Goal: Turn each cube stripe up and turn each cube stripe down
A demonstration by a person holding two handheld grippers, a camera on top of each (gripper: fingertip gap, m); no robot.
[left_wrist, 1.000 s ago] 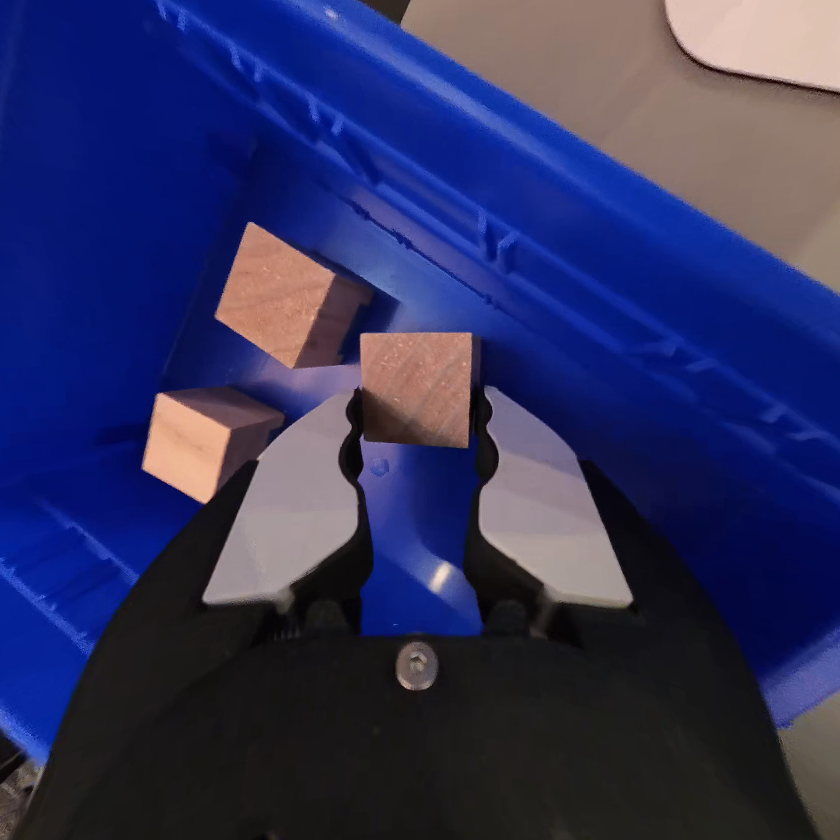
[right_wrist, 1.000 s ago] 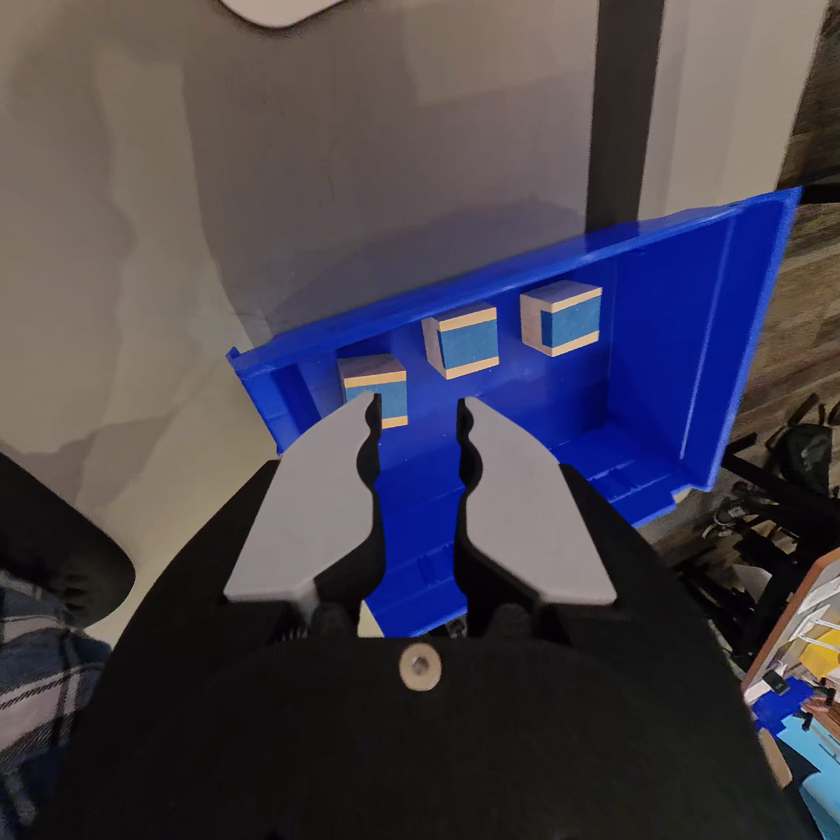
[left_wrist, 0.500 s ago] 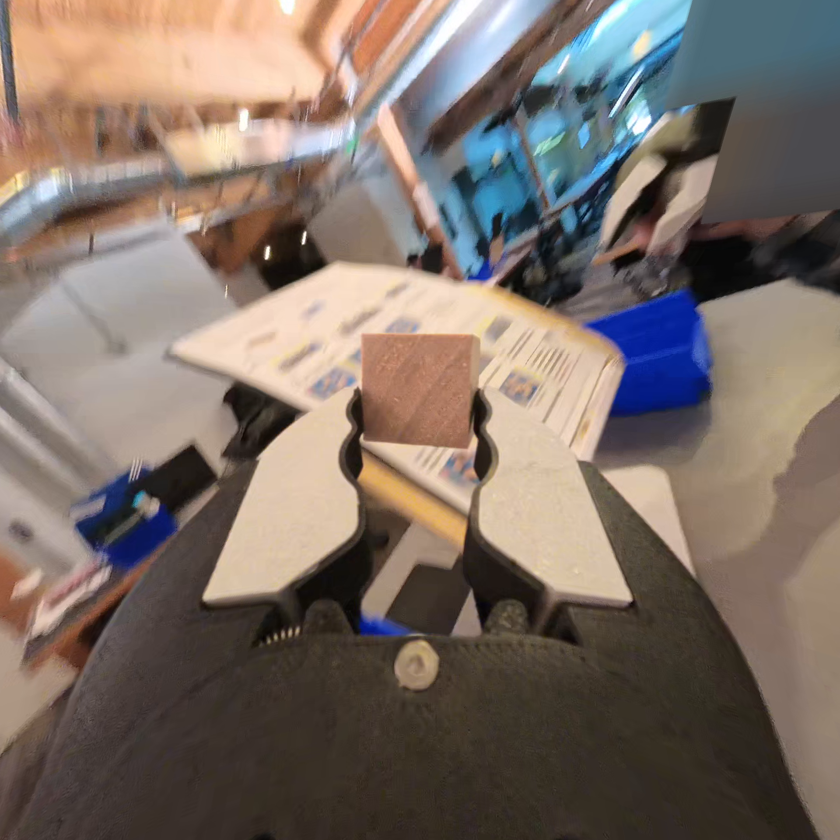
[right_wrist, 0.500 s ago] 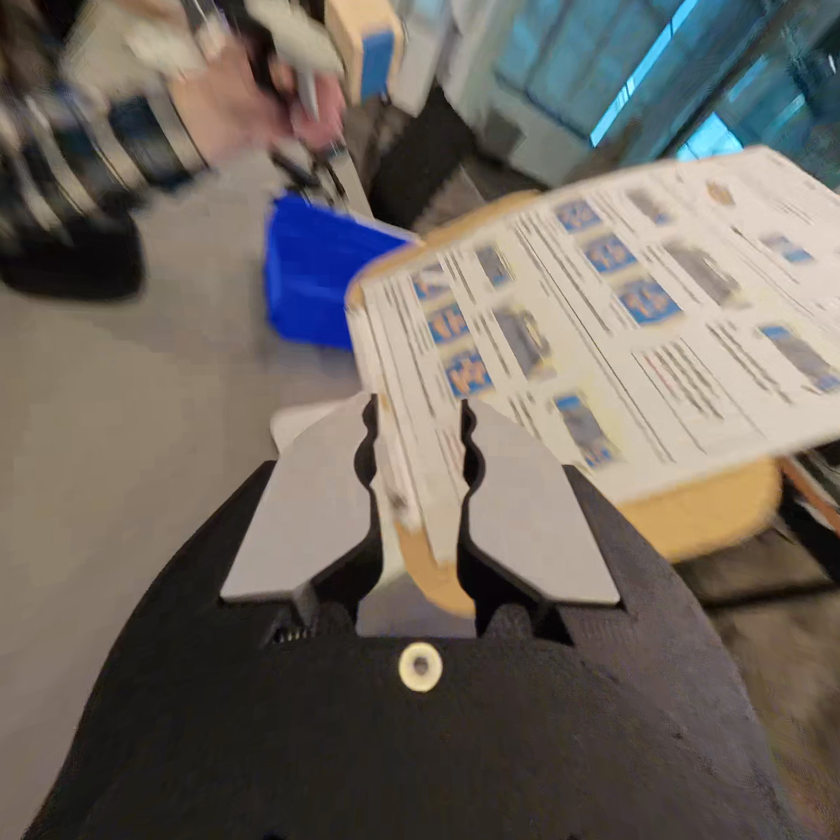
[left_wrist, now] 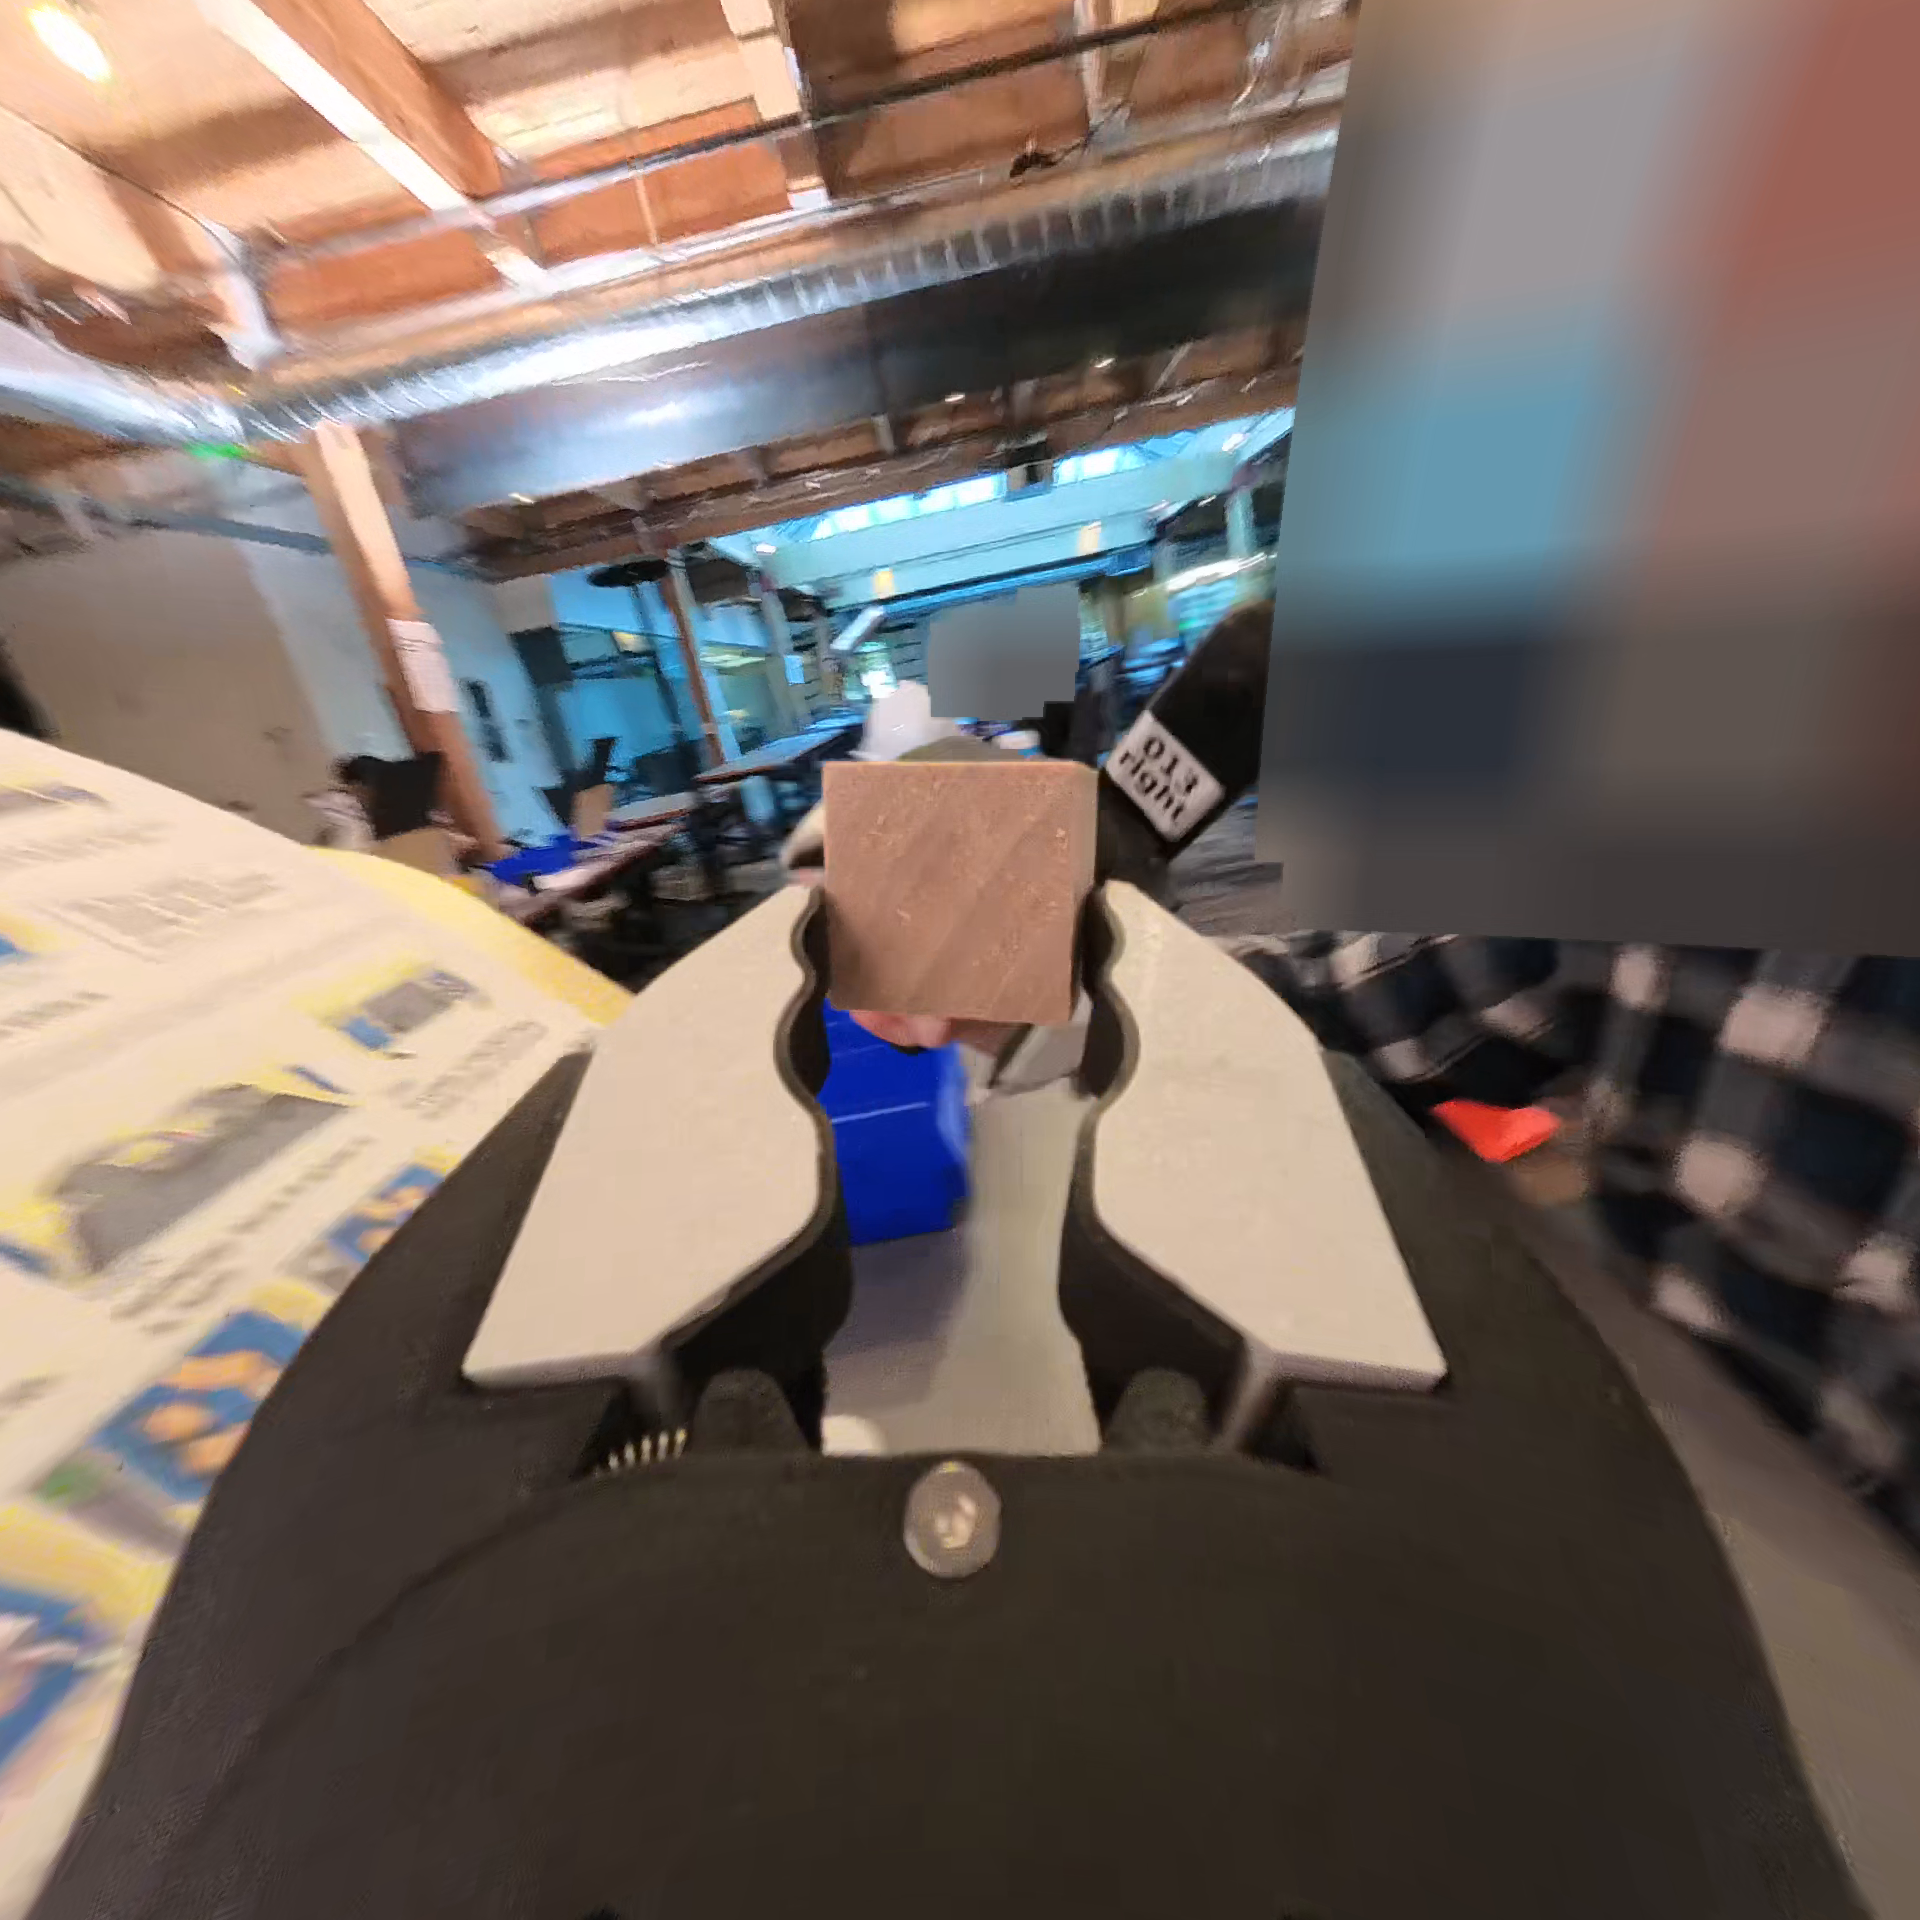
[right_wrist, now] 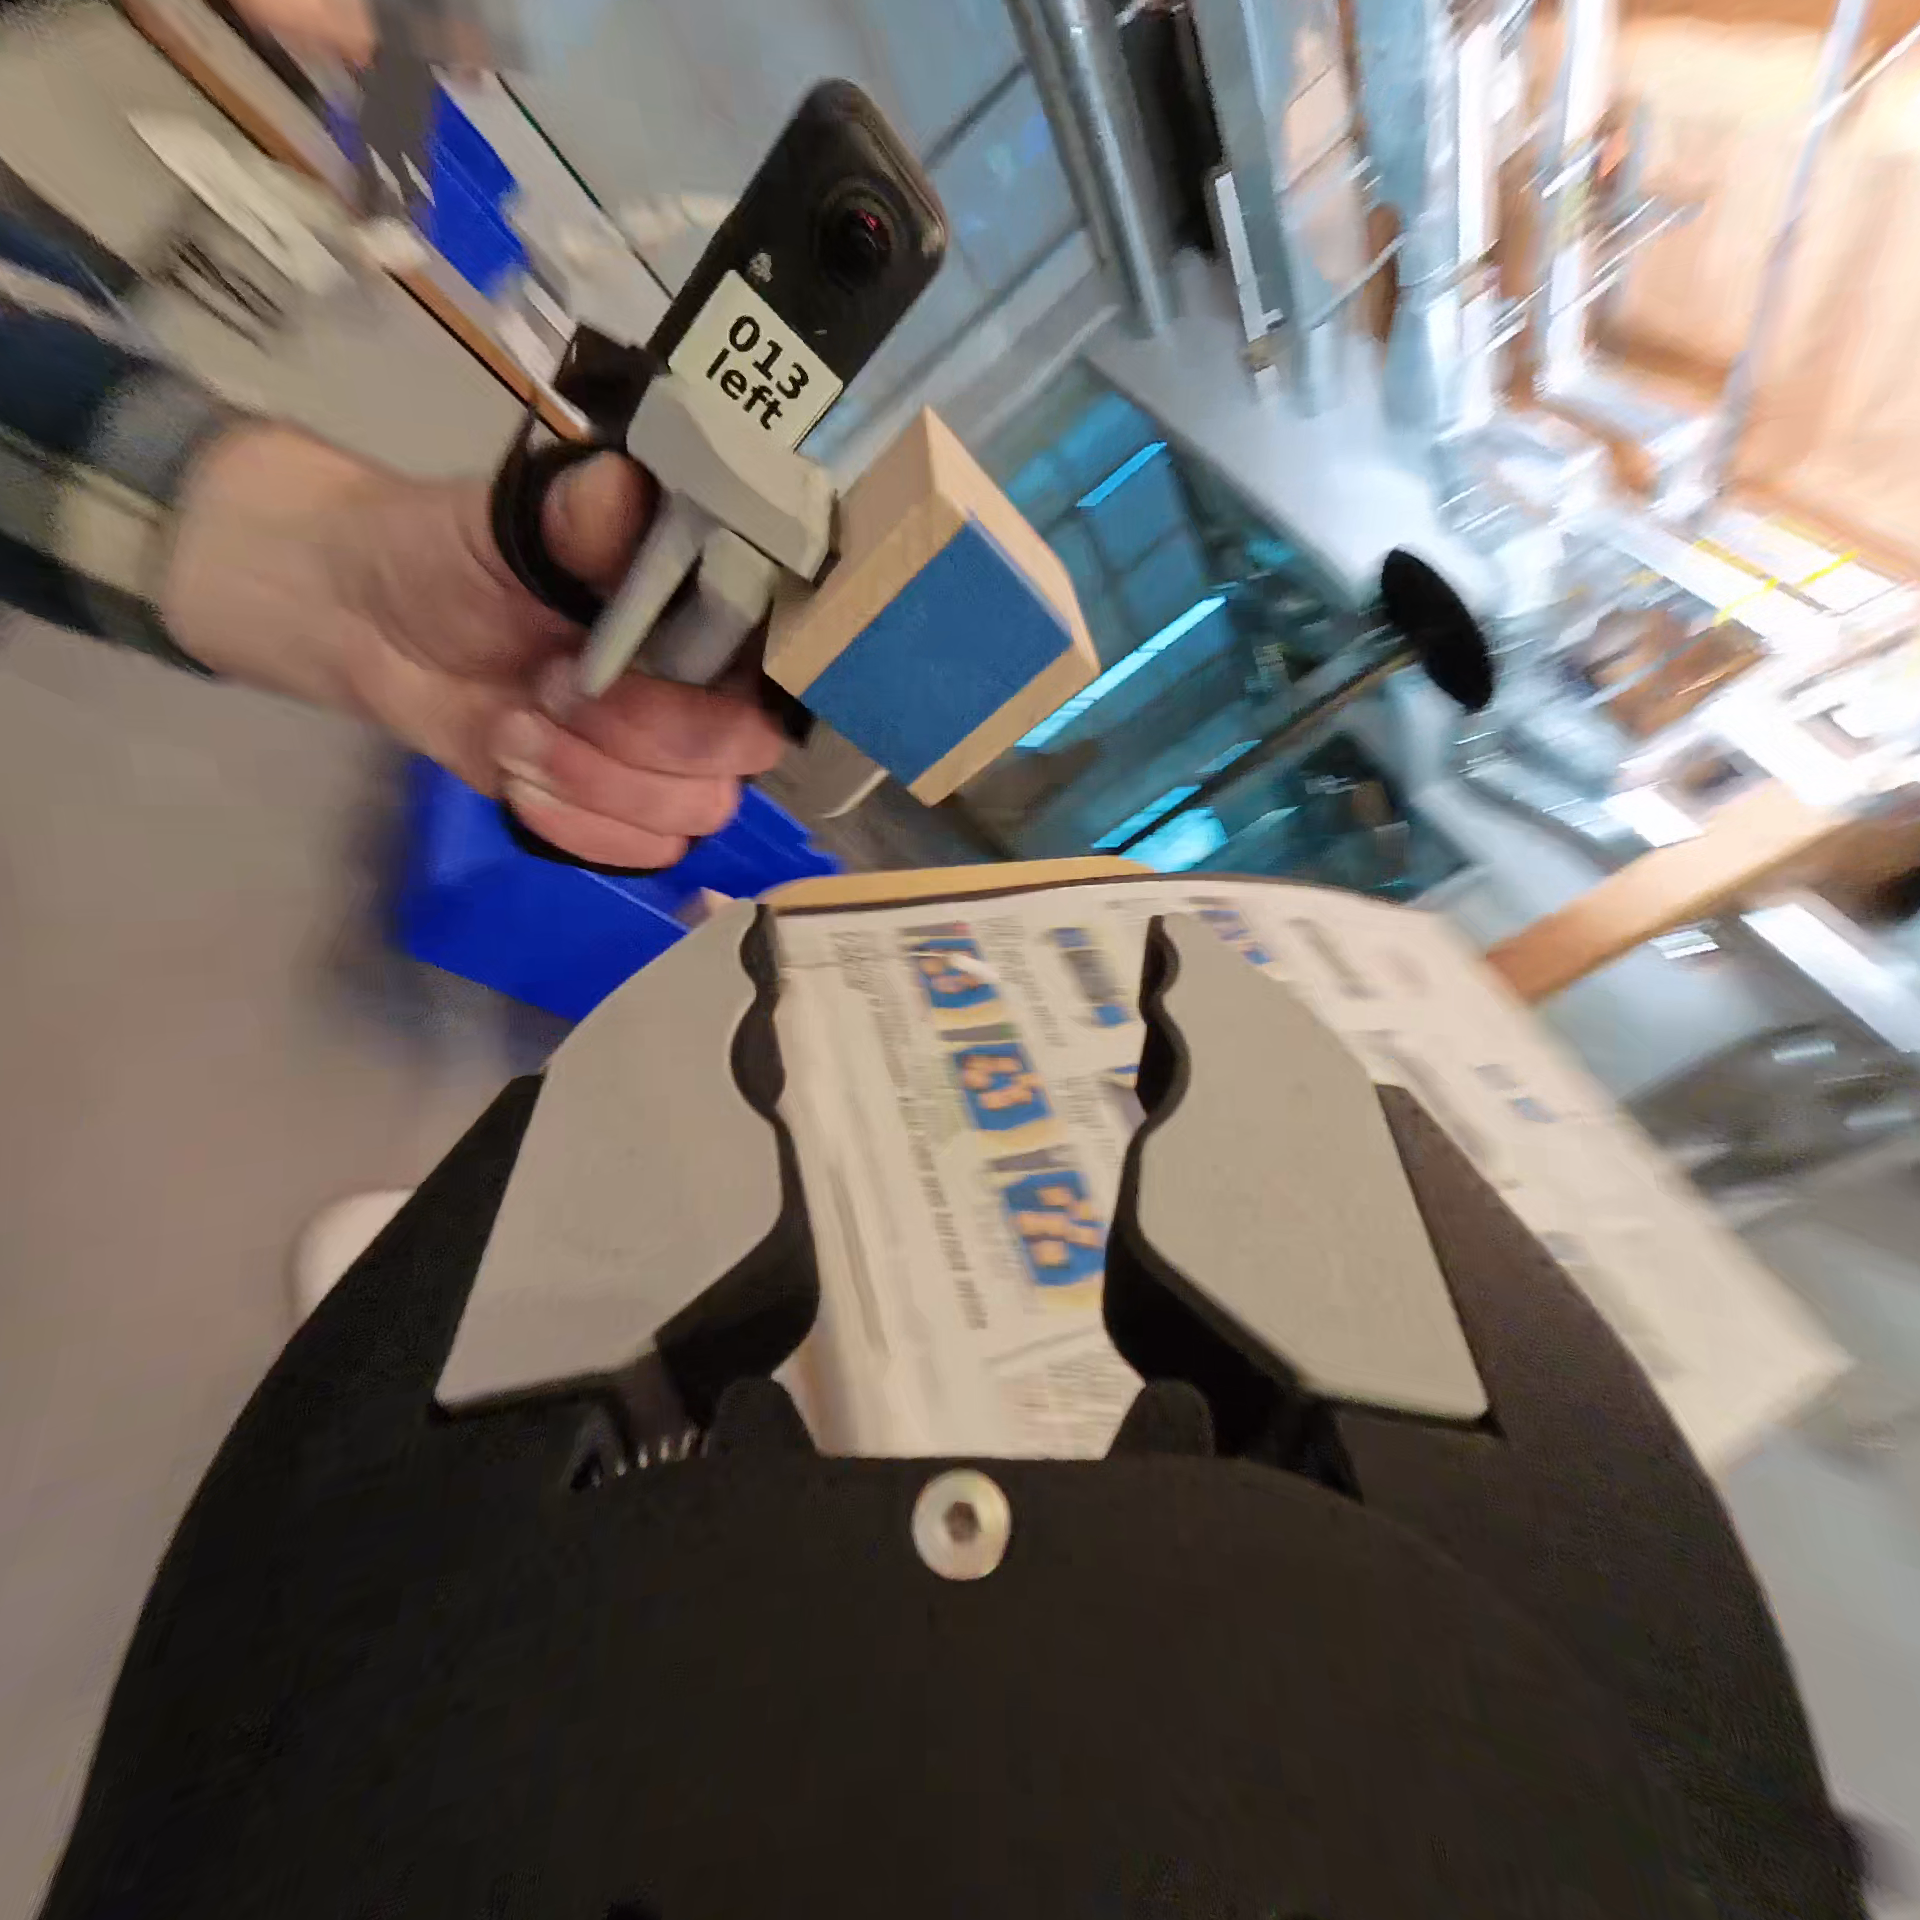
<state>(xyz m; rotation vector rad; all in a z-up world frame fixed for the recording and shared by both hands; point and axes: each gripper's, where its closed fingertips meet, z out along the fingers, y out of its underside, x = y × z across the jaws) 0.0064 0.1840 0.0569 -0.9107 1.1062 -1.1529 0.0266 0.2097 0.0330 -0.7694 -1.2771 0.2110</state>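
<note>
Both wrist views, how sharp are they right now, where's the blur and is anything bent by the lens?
Left wrist view: the wooden cube between the left gripper's fingers is fairly sharp; the printed sheet and room smear; ceiling beams curve, wide-angle. Right wrist view: the right gripper is crisp; the cube's blue stripe is clear; the surroundings streak, most at the right edge.

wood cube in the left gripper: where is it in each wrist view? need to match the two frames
Left wrist view: wood cube sits centre frame, clamped between the left gripper's fingertips, plain face to camera.
Right wrist view: same cube upper centre-left, at the tip of the hand-held left gripper, blue stripe face showing.
Shared landmark: the blue bin, below the cube in both.
</note>
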